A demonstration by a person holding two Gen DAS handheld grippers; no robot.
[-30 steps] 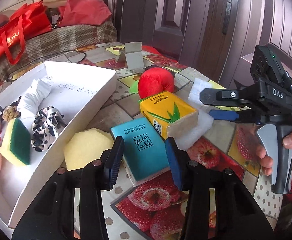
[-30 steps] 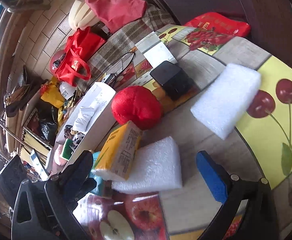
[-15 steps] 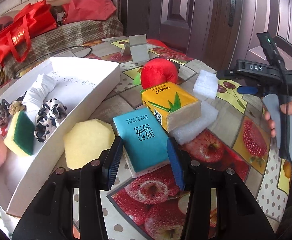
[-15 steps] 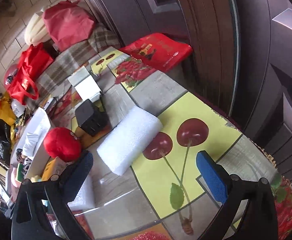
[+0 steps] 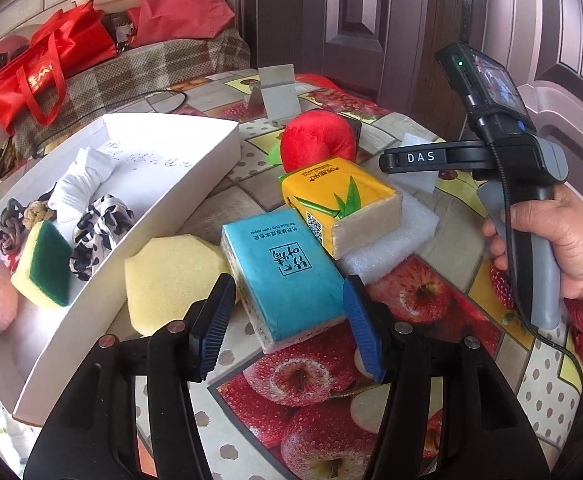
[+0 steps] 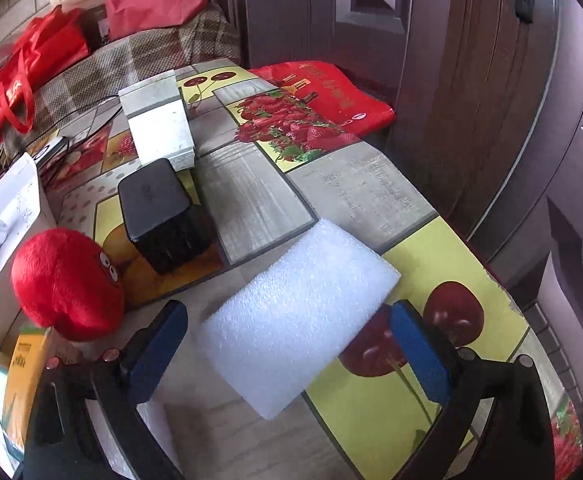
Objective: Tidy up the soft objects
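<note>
My left gripper is open, its fingers on either side of the near end of a blue tissue pack on the table. Beside it lie a yellow sponge, a yellow tissue pack on a white foam sheet, and a red plush toy. The white tray at the left holds several soft items. My right gripper is open around the near end of a white foam block, above the table. The red plush toy shows to its left.
A black box and a white stand stand behind the foam block. A red bag lies at the table's far edge by the door. Red bags sit on a checked bench beyond the table.
My right gripper swung right from the foam sheet by the yellow pack, then came in around the separate foam block. My left gripper stayed around the blue pack.
</note>
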